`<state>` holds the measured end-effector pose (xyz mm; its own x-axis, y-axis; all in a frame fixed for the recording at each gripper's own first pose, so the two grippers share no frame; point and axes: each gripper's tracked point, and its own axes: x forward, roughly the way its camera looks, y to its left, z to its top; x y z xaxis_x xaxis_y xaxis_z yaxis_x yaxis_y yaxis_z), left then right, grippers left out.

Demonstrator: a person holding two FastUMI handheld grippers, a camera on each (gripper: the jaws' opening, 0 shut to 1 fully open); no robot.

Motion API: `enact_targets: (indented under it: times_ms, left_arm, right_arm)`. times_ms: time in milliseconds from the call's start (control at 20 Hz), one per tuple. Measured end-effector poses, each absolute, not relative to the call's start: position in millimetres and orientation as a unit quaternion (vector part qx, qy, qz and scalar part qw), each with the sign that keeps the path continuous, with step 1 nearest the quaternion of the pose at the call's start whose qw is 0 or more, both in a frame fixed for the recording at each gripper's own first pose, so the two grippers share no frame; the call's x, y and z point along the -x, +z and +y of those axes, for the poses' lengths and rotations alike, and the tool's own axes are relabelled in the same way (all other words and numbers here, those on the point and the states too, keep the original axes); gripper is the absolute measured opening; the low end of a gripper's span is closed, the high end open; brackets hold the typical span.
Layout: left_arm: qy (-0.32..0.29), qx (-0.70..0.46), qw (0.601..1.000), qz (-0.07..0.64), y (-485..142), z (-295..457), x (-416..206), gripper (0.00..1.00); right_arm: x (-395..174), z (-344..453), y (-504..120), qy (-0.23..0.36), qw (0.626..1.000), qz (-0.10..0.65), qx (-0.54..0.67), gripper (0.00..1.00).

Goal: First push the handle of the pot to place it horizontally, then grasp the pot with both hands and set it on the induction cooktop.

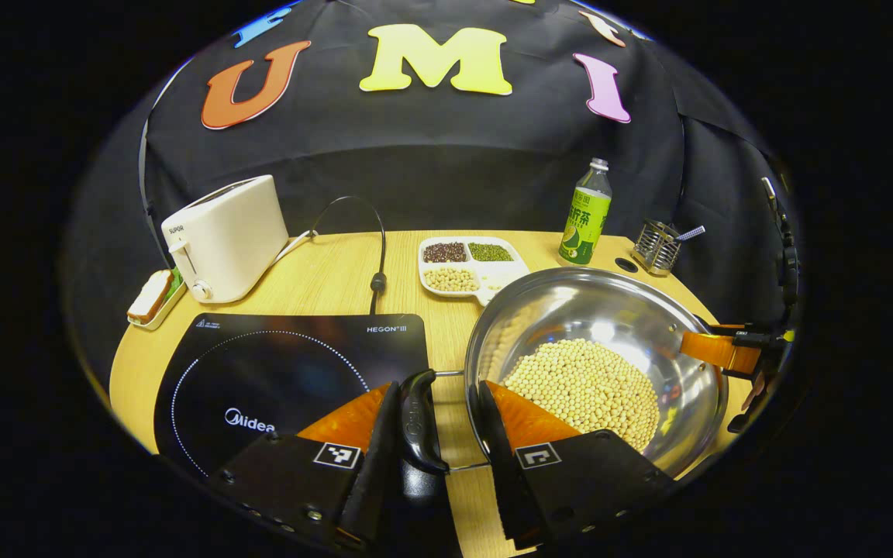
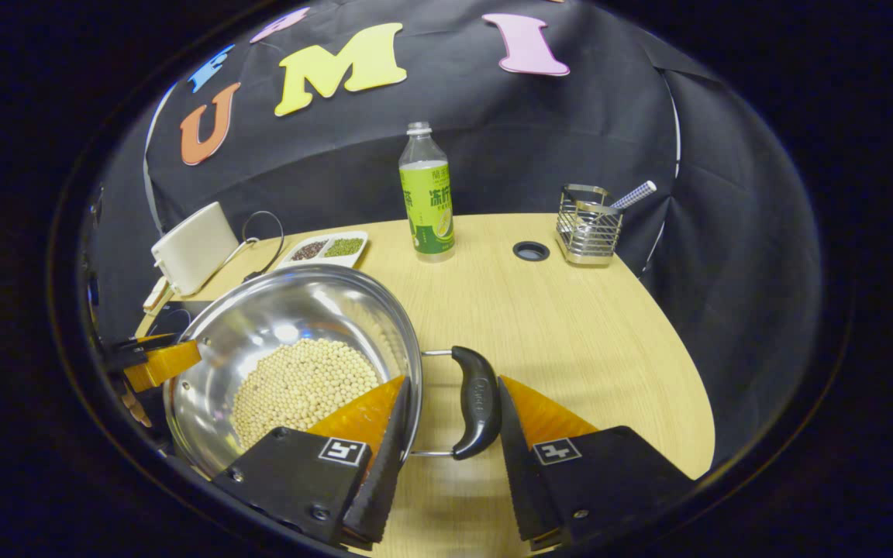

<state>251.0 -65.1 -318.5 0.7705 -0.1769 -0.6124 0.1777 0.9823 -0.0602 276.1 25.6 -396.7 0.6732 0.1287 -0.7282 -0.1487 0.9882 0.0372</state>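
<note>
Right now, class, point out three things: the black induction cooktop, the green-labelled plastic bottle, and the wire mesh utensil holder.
black induction cooktop (image 1: 291,364), left gripper view, on its glass top.
green-labelled plastic bottle (image 2: 427,205), right gripper view, on its label.
wire mesh utensil holder (image 2: 587,229), right gripper view, on its front wall.

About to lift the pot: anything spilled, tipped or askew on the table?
Nothing stands out. The soybeans sit inside the pot, the bottle is upright, and each claw straddles a side handle without gripping.

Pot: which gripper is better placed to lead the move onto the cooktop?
Left. The left gripper straddles the handle next to the cooktop; the right gripper straddles the far handle, away from it. Both are open.
</note>
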Motion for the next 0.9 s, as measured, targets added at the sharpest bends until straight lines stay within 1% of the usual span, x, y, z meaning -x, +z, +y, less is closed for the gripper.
enact_targets:
  times_ms: [50, 150, 200, 250, 300, 450, 500, 650, 700, 750, 850, 900]
  left_arm:
    - [-0.091, 0.009, 0.938, 0.336, -319, -64, -249, 0.58]
    - [-0.083, 0.019, 0.934, 0.347, -317, -64, -246, 0.57]
    - [-0.083, 0.013, 0.934, 0.349, -317, -63, -247, 0.44]
    - [-0.084, 0.007, 0.933, 0.350, -317, -62, -246, 0.63]
    - [-0.082, 0.011, 0.931, 0.354, -317, -60, -243, 0.53]
    - [-0.084, 0.016, 0.932, 0.353, -308, -56, -237, 0.53]
    - [-0.087, 0.011, 0.935, 0.344, -301, -54, -235, 0.54]
    - [-0.083, 0.025, 0.936, 0.342, -283, -49, -224, 0.53]
    - [-0.083, 0.025, 0.937, 0.338, -274, -47, -220, 0.53]
    - [-0.085, 0.017, 0.941, 0.327, -263, -44, -219, 0.53]
    - [-0.081, 0.011, 0.946, 0.314, -247, -36, -213, 0.53]
    - [-0.079, 0.014, 0.946, 0.314, -240, -34, -208, 0.53]
  right_arm:
    - [-277, 27, -396, 0.084, 0.913, 0.399, 0.016, 0.64]
    - [-278, 27, -396, 0.077, 0.909, 0.410, 0.012, 0.63]
    - [-277, 28, -394, 0.074, 0.906, 0.417, 0.010, 0.62]
    - [-274, 29, -395, 0.072, 0.902, 0.426, 0.003, 0.62]
    - [-271, 31, -392, 0.072, 0.899, 0.433, -0.002, 0.61]
    - [-262, 34, -380, 0.070, 0.897, 0.436, 0.001, 0.61]
    - [-260, 35, -373, 0.070, 0.898, 0.433, 0.001, 0.58]
    - [-250, 39, -351, 0.064, 0.900, 0.432, -0.007, 0.58]
    - [-246, 41, -343, 0.062, 0.900, 0.431, -0.009, 0.61]
    - [-242, 44, -333, 0.059, 0.903, 0.425, -0.011, 0.58]
    - [-237, 51, -316, 0.067, 0.907, 0.416, -0.008, 0.58]
    - [-233, 53, -309, 0.068, 0.908, 0.414, -0.009, 0.60]
